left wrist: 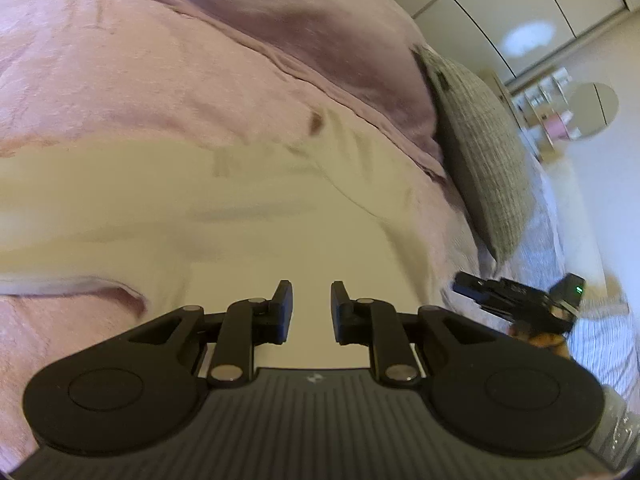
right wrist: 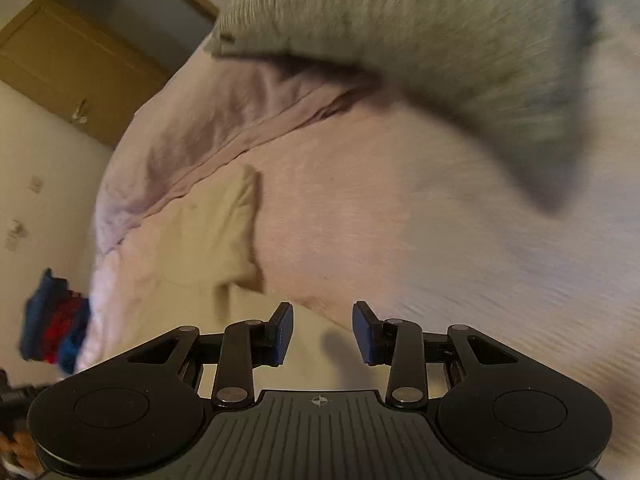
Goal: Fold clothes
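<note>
Cream garment (left wrist: 248, 216): lying spread flat on the pink-covered bed (left wrist: 100, 80), below a grey pillow (left wrist: 480, 148). Left tongs (left wrist: 311, 307): hovering over it, jaws parted, pinching nothing. Right tongs (right wrist: 322, 332): likewise standing spread and empty above the garment's edge.

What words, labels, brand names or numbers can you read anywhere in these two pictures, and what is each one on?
No readable text in either view.
A small pale emblem on the left tongs' ribbed body: a mark, no letters.
A crosshair sign on the right tongs' body: a symbol, no letters.
A dark tag on the grey pillow: too blurred to read.
</note>
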Demonstrator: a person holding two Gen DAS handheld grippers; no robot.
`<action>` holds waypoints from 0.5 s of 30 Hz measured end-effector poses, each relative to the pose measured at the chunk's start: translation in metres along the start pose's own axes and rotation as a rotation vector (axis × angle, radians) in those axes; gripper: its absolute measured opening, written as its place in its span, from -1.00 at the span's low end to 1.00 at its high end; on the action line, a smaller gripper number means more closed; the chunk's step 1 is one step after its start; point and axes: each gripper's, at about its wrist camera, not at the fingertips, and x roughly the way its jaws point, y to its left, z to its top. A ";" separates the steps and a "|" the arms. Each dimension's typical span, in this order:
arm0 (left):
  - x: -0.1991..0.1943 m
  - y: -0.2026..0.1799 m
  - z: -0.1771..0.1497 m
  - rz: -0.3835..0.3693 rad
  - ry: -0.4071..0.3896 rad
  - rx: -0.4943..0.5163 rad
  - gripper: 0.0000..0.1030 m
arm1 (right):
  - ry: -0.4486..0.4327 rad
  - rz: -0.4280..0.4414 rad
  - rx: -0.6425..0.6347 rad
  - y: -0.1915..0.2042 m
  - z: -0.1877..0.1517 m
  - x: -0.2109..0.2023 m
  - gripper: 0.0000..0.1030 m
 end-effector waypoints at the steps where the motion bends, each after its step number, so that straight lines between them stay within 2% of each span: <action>1: 0.001 0.005 0.002 0.002 0.003 -0.012 -0.71 | 0.028 0.022 0.014 -0.003 0.004 0.013 -0.28; 4: 0.007 0.017 0.005 0.009 0.016 -0.039 -0.71 | 0.102 0.071 0.062 -0.012 0.013 0.050 -0.28; 6: 0.013 0.023 0.007 0.010 0.025 -0.051 -0.71 | 0.125 0.153 0.101 -0.020 0.010 0.059 -0.31; 7: 0.015 0.026 0.008 0.009 0.028 -0.056 -0.71 | 0.120 0.191 0.077 -0.018 0.009 0.058 -0.54; 8: 0.017 0.029 0.010 0.007 0.029 -0.058 -0.71 | 0.101 0.189 0.027 -0.012 0.006 0.052 -0.96; 9: 0.019 0.030 0.012 0.006 0.029 -0.060 -0.71 | 0.082 0.187 -0.023 -0.005 0.002 0.046 -0.97; 11: 0.024 0.033 0.016 0.003 0.028 -0.063 -0.71 | -0.006 0.179 -0.036 0.002 -0.007 0.026 -0.98; 14: 0.029 0.035 0.023 0.003 0.023 -0.067 -0.71 | -0.190 0.017 0.063 -0.006 -0.022 -0.006 -0.98; 15: 0.031 0.035 0.025 0.004 0.023 -0.068 -0.71 | -0.203 -0.045 0.099 -0.009 -0.027 -0.006 -1.00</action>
